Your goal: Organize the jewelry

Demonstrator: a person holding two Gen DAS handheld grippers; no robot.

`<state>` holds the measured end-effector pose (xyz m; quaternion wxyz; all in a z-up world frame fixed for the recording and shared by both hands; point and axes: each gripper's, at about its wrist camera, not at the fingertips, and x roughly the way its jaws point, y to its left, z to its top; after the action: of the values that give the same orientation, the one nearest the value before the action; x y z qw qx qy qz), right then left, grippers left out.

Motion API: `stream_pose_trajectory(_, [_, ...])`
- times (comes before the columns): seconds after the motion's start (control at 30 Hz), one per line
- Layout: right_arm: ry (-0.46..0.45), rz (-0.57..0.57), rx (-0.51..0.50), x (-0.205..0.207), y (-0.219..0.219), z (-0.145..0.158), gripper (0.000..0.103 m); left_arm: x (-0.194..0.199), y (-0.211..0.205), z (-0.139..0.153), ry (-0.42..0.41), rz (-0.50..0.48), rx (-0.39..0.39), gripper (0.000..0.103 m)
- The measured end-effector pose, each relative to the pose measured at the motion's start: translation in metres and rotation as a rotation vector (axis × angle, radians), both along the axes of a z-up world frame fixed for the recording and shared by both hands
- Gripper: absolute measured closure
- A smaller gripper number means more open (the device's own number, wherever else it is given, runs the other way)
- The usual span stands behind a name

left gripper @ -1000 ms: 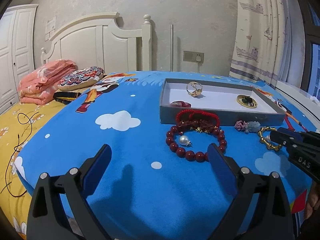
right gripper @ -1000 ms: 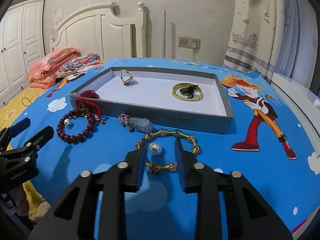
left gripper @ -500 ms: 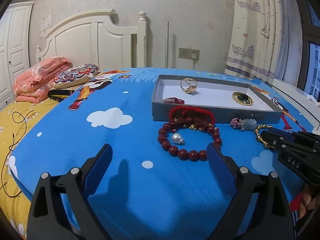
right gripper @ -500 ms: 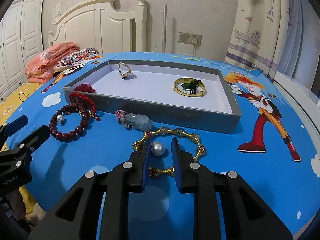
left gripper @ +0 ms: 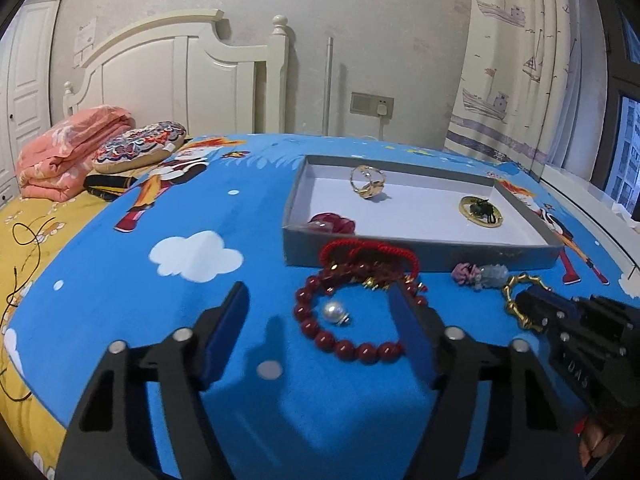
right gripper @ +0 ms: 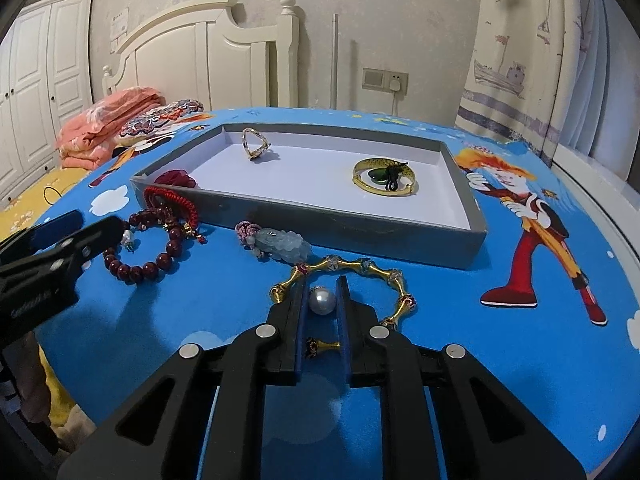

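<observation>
A grey tray [right gripper: 464, 208] with a white floor lies on the blue cloth and holds a gold ring [right gripper: 253, 145], a gold bangle with a green stone [right gripper: 385, 178] and a dark red flower piece [right gripper: 176, 179]. In front of it lie a red bead bracelet [left gripper: 344, 332], a red cord bracelet [left gripper: 368, 252], a pale jade charm [right gripper: 285, 242] and a gold link bracelet [right gripper: 362, 270]. My right gripper [right gripper: 320, 300] is shut on a grey pearl [right gripper: 320, 301] inside the gold bracelet. My left gripper [left gripper: 320, 312] is open over the red bead bracelet and a white pearl [left gripper: 335, 313].
The round table's edge [left gripper: 32, 364] curves near on the left. A bed with a pink quilt [left gripper: 68, 148], a patterned cushion [left gripper: 140, 148] and a white headboard [left gripper: 176, 76] stands behind. A curtain [left gripper: 520, 60] hangs at the right.
The right jaws have narrowed onto the grey pearl. The left gripper has moved forward and right over the red bead bracelet, still open.
</observation>
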<state>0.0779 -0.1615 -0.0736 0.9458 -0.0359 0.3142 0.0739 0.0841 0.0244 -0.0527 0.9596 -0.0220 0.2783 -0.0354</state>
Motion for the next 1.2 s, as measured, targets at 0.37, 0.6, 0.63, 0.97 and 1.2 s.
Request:
stream_pose_trajectory(0.37, [-0.002, -0.001, 0.023, -0.001, -0.003, 0.0, 0.09, 0.013, -0.009, -0.005, 0.038, -0.042, 0.008, 0.068])
stream_pose_trajectory(0.6, [-0.003, -0.002, 0.03, -0.001, -0.004, 0.0, 0.089, 0.016, -0.018, -0.01, 0.059, -0.066, 0.035, 0.069])
stream_pose_trajectory(0.63, [-0.003, -0.002, 0.033, -0.001, -0.004, 0.0, 0.089, 0.015, -0.018, -0.012, 0.066, -0.066, 0.042, 0.07])
stream_pose_trajectory(0.97, [-0.009, 0.008, 0.033, -0.002, -0.004, 0.0, 0.089, 0.018, -0.007, -0.014, 0.078, -0.044, 0.017, 0.088])
stream_pose_trajectory(1.2, [-0.032, -0.005, 0.048, -0.006, -0.006, 0.001, 0.09, 0.008, -0.008, -0.011, 0.048, -0.03, 0.035, 0.088])
